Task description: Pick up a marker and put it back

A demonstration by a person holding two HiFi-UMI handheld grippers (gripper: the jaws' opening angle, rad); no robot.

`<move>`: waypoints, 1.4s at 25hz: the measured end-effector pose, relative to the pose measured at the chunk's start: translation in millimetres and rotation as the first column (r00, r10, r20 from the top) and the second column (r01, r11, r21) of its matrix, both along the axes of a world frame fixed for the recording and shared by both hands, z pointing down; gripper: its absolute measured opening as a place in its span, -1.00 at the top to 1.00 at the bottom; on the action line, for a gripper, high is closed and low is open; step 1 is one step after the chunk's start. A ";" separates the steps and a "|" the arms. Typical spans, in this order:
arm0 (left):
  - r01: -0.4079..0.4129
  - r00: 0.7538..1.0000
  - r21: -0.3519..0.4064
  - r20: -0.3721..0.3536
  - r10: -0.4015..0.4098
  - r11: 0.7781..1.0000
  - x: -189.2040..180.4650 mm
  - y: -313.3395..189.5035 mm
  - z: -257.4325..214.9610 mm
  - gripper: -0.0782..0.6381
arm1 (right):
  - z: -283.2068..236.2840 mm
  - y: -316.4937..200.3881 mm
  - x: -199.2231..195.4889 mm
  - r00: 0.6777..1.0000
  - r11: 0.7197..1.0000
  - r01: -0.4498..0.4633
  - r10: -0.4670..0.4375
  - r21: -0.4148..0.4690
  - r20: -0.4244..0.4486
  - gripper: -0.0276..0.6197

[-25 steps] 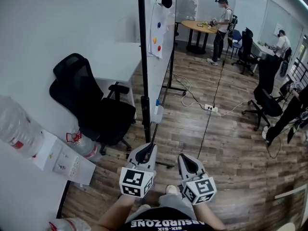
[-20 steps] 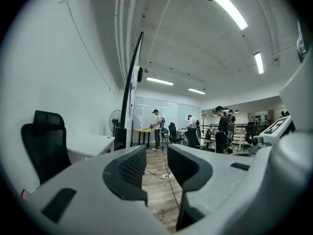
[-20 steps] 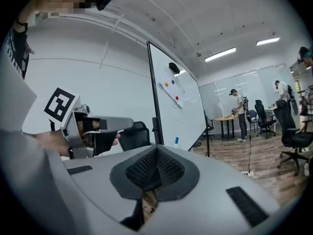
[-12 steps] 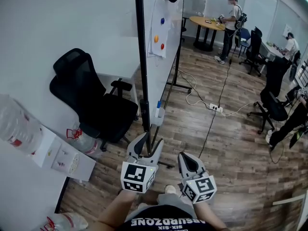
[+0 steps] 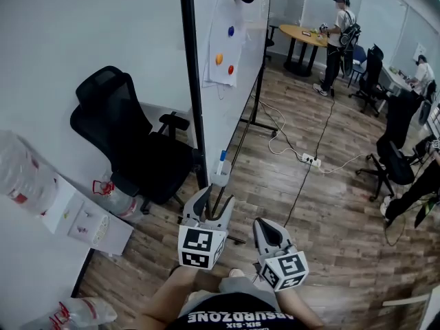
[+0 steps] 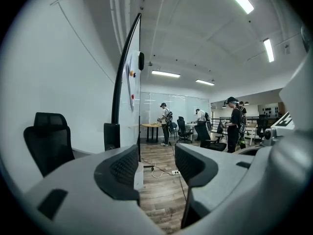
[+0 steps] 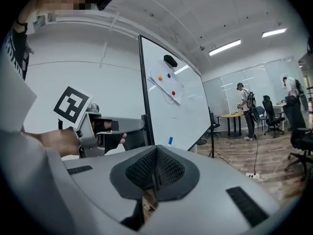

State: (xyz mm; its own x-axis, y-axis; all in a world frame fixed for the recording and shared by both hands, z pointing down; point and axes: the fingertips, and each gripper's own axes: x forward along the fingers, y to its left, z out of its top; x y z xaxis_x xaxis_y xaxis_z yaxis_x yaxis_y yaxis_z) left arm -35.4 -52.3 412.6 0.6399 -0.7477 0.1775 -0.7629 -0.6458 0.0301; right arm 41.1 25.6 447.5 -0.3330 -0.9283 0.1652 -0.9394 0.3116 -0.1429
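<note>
Grey, just spread wide, empty at left gripper (image 5: 215, 202) — pinched shut on nothing at right gripper (image 5: 265, 225); blue-capped white marker (image 5: 221, 161) ahead.

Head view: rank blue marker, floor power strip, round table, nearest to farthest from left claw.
1. blue marker, just ahead of the left claw.
2. power strip, on the floor, ahead right.
3. round table, far back right.

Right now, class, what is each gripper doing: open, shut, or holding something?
Left gripper: open, its jaws have just been opening, nothing between them.
Right gripper: shut, holding nothing.
</note>
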 end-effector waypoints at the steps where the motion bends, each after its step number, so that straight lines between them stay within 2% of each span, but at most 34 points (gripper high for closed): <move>1: 0.012 1.000 -0.004 0.004 -0.012 1.000 2.7 -3.6 2.4 0.16 | 1.5 -2.5 2.9 1.000 1.000 0.008 -0.008 -0.004 0.000 0.92; 14: 0.169 0.986 -0.080 0.012 -0.168 0.982 30.5 -42.9 32.8 0.14 | 19.0 -26.5 39.6 0.992 0.991 0.127 -0.127 -0.029 -0.007 0.92; 24: 0.266 0.963 -0.101 0.071 -0.260 0.959 28.4 -64.2 49.5 0.13 | 24.4 -45.7 37.2 0.984 0.983 0.180 -0.180 -0.039 0.012 0.92; 35: 0.275 0.958 -0.153 0.125 -0.258 0.949 40.0 -98.3 70.7 0.13 | 28.2 -87.4 33.0 0.984 0.982 0.177 -0.176 -0.063 0.012 0.92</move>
